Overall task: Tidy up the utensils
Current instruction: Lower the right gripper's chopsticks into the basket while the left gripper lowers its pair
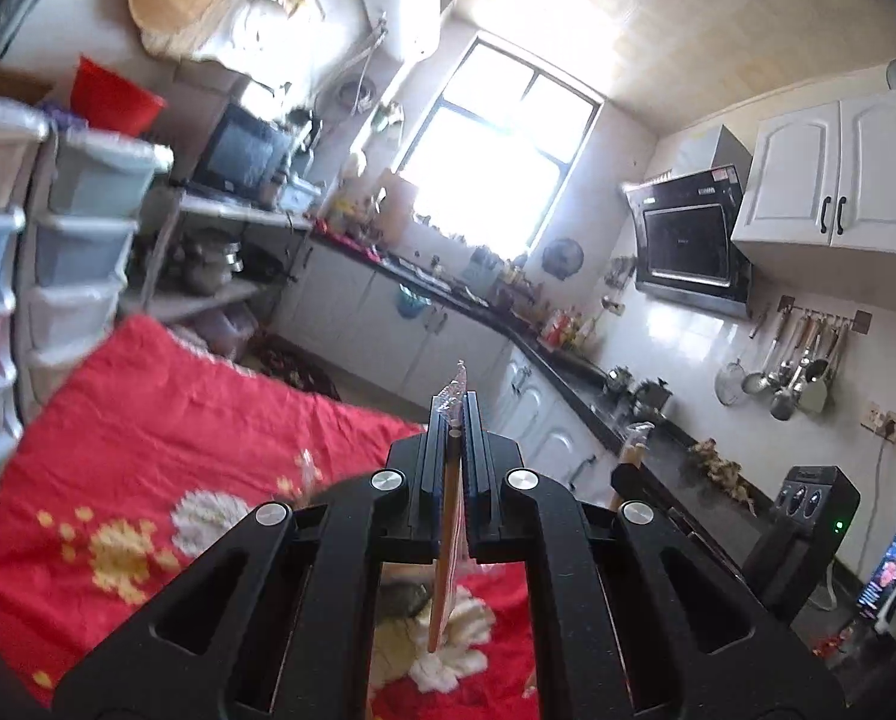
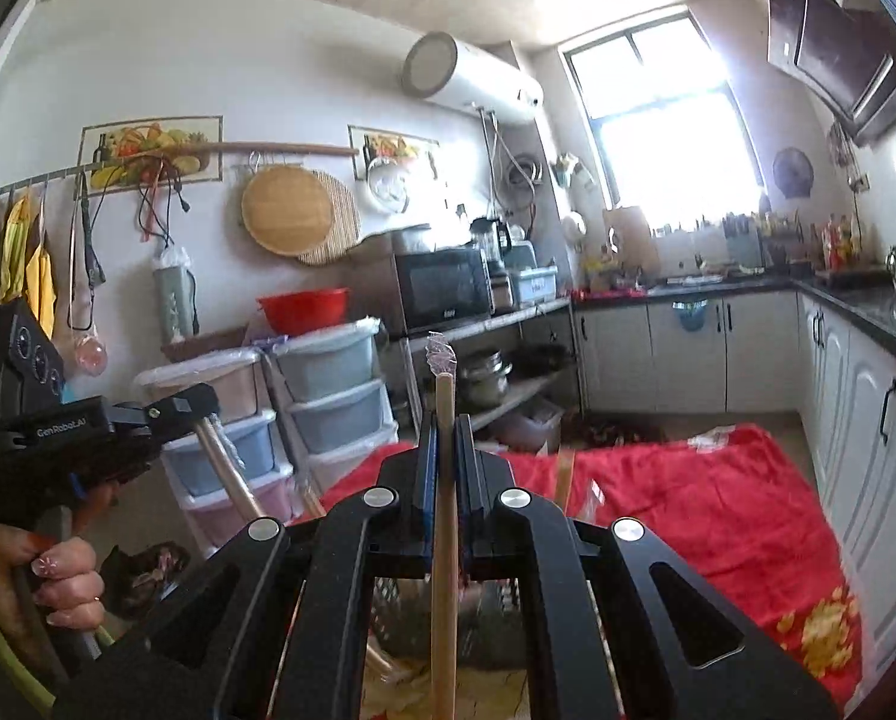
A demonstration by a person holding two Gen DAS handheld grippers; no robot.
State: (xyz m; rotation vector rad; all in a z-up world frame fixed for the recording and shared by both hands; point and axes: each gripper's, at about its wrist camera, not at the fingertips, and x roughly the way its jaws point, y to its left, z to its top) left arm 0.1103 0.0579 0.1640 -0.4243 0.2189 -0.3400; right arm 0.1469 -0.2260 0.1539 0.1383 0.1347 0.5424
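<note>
My left gripper point(image 1: 455, 420) is shut on a wooden chopstick point(image 1: 446, 546) in a clear plastic wrapper whose torn end sticks out past the fingertips. It is held raised above the red floral cloth point(image 1: 166, 438). My right gripper point(image 2: 446, 432) is shut on another wooden chopstick point(image 2: 442, 540), upright, with crumpled clear wrapper at its top. In the right wrist view the left gripper point(image 2: 190, 405) shows at the left with its chopstick point(image 2: 232, 474). A basket point(image 2: 412, 624) lies below the right gripper, mostly hidden.
Stacked plastic drawers point(image 2: 328, 396) and a red basin point(image 2: 304, 309) stand at the left of the table. Black kitchen counters point(image 2: 856, 300) with white cabinets run along the right. A phone point(image 1: 889, 564) leans near the counter. Utensils point(image 1: 790, 366) hang on the wall.
</note>
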